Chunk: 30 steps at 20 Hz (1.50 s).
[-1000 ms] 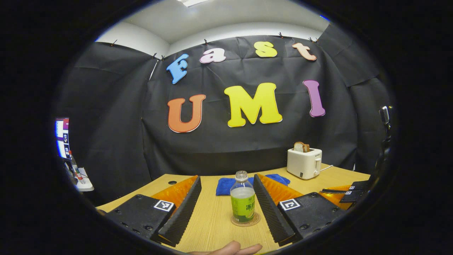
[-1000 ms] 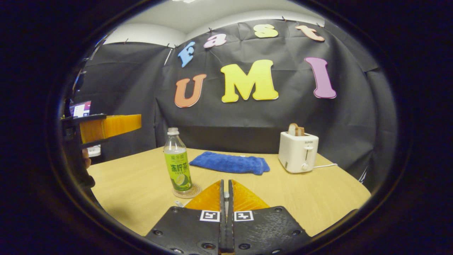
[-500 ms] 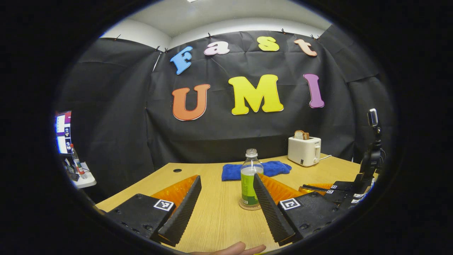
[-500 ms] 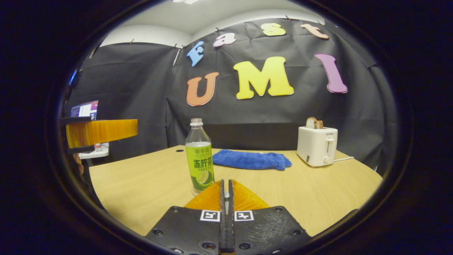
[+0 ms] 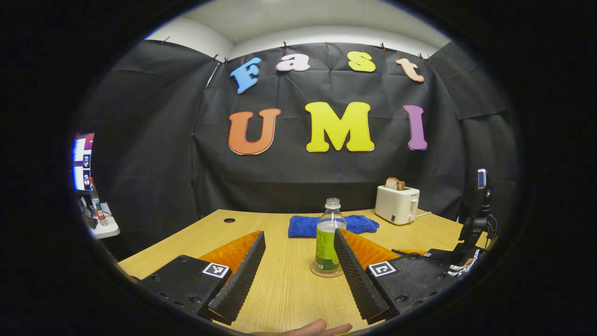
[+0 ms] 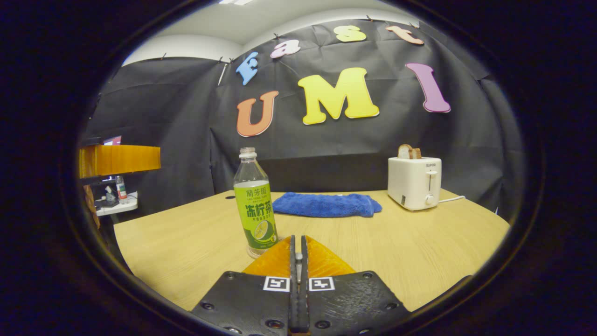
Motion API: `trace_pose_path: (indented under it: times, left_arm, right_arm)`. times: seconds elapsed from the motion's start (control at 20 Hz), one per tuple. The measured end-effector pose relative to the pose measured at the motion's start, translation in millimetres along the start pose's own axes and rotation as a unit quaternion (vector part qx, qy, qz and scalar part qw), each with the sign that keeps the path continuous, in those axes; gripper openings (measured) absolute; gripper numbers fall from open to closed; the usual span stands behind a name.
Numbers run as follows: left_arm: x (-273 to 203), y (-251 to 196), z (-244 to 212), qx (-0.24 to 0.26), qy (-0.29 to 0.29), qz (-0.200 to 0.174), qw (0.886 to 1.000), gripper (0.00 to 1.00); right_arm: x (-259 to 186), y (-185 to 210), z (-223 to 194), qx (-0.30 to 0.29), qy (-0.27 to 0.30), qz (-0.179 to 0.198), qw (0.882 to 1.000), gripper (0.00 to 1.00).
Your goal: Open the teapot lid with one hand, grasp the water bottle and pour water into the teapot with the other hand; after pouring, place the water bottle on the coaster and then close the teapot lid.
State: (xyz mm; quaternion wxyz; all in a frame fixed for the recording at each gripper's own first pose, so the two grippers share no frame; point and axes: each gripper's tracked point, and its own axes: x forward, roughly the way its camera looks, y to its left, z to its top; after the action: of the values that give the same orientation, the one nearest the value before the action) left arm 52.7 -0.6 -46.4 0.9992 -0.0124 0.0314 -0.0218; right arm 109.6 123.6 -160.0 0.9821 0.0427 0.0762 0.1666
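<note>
A clear water bottle (image 5: pixel 328 238) with a green label and no cap stands upright on a round coaster (image 5: pixel 322 272) on the wooden table (image 5: pixel 284 298). My left gripper (image 5: pixel 298 233) is open, well short of the bottle; its right finger (image 5: pixel 354 275) overlaps the bottle's lower right side. In the right gripper view the bottle (image 6: pixel 254 205) rises left of centre, beyond my right gripper (image 6: pixel 298 240), which is shut with nothing seen between its fingers. The left gripper (image 6: pixel 119 161) hovers at that view's left edge. The right gripper (image 5: pixel 443 256) lies low at the right of the left gripper view.
A blue towel (image 6: pixel 324 204) lies behind the bottle. At the table's back right stands a white toaster (image 6: pixel 414 183) holding bread. A small camera on a stand (image 5: pixel 480 196) rises at the far right. A side shelf (image 5: pixel 100 224) stands left. A fingertip (image 5: pixel 303 329) shows below.
My left gripper has drawn back from the bottle, which now looks smaller and sits behind its right finger. The right gripper has sunk lower and come nearer the bottle, staying shut.
</note>
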Motion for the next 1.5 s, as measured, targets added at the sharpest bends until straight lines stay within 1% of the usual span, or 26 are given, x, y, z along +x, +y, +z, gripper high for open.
trace_pose_path:
  times: [0.05, 0.15, 0.2, 0.25, 0.3, 0.4, 0.5, 0.55, 0.6, 0.65, 0.7, 0.75, 0.8, 0.85, 0.9, 1.0, 1.05, 1.15, 1.2, 1.25, 1.35, 1.5]
  left_arm:
    - [1, 6, 2, 0.003, -0.004, 0.006, 1.000, 0.93]
    - [1, 13, 2, 0.009, -0.006, 0.014, 1.000, 0.92]
    - [1, 16, 5, 0.009, -0.006, 0.017, 1.000, 0.92]
    - [0, 16, 4, 0.007, -0.003, 0.017, 1.000, 0.92]
    - [-1, 16, 4, 0.006, -0.004, 0.015, 1.000, 0.92]
    - [-1, 19, 5, 0.005, -0.003, 0.018, 1.000, 0.92]
    - [-5, 14, 4, 0.003, 0.006, 0.004, 1.000, 0.93]
    - [-8, 11, 5, 0.006, 0.011, -0.004, 1.000, 0.93]
    - [-12, 11, 10, 0.010, 0.006, -0.009, 1.000, 0.93]
    - [-17, 12, 16, 0.016, 0.001, -0.014, 1.000, 0.93]
    - [-21, 16, 18, 0.018, 0.001, -0.013, 1.000, 0.93]
    - [-24, 21, 21, 0.019, -0.001, -0.009, 1.000, 0.92]
    - [-30, 26, 29, 0.019, -0.005, -0.003, 1.000, 0.92]
    - [-32, 30, 31, 0.015, -0.005, 0.002, 1.000, 0.93]
    - [-34, 32, 31, 0.013, -0.005, 0.005, 1.000, 0.92]
    - [-35, 36, 32, 0.011, -0.005, 0.012, 1.000, 0.92]
    - [-35, 39, 32, 0.012, -0.004, 0.017, 1.000, 0.93]
    - [-33, 43, 31, 0.019, -0.002, 0.026, 0.999, 0.92]
    - [-34, 43, 30, 0.022, -0.002, 0.027, 0.999, 0.92]
    - [-35, 42, 32, 0.026, -0.004, 0.023, 0.999, 0.93]
    - [-35, 40, 32, 0.024, -0.005, 0.018, 1.000, 0.93]
    - [-35, 39, 32, 0.005, -0.003, 0.010, 1.000, 0.93]
  right_arm:
    - [1, 3, -2, 0.000, 0.001, 0.005, 1.000, 0.00]
    - [0, 2, -2, -0.005, 0.005, 0.003, 1.000, 0.10]
    - [-1, 1, 1, -0.005, 0.004, -0.002, 1.000, 0.10]
    - [-4, 2, 2, -0.005, 0.004, -0.002, 1.000, 0.11]
    - [-6, 3, 5, -0.007, 0.004, -0.003, 1.000, 0.17]
    - [-14, 9, 14, -0.012, 0.001, -0.003, 1.000, 0.18]
    - [-26, 18, 31, -0.019, -0.011, 0.004, 1.000, 0.22]
    - [-32, 23, 37, -0.026, -0.014, 0.008, 1.000, 0.29]
    - [-38, 24, 46, -0.035, -0.020, 0.006, 0.999, 0.44]
    - [-46, 21, 55, -0.042, -0.025, -0.002, 0.999, 0.48]
    - [-52, 20, 64, -0.044, -0.030, -0.004, 0.999, 0.55]
    - [-59, 23, 70, -0.043, -0.033, 0.002, 0.999, 0.58]
    - [-64, 25, 75, -0.044, -0.033, 0.004, 0.998, 0.76]
    - [-74, 19, 84, -0.044, -0.037, -0.002, 0.998, 0.94]
    - [-80, 12, 92, -0.047, -0.043, -0.014, 0.998, 0.97]
    - [-94, -1, 105, -0.056, -0.049, -0.038, 0.997, 0.94]
    - [-101, -10, 109, -0.060, -0.050, -0.053, 0.996, 0.96]
    - [-113, -24, 118, -0.059, -0.052, -0.074, 0.994, 0.94]
    - [-118, -28, 123, -0.055, -0.054, -0.074, 0.994, 0.97]
    - [-123, -32, 127, -0.050, -0.056, -0.074, 0.994, 0.96]
    - [-132, -48, 132, -0.039, -0.059, -0.085, 0.994, 0.96]
    - [-140, -65, 142, -0.035, -0.070, -0.105, 0.991, 0.95]
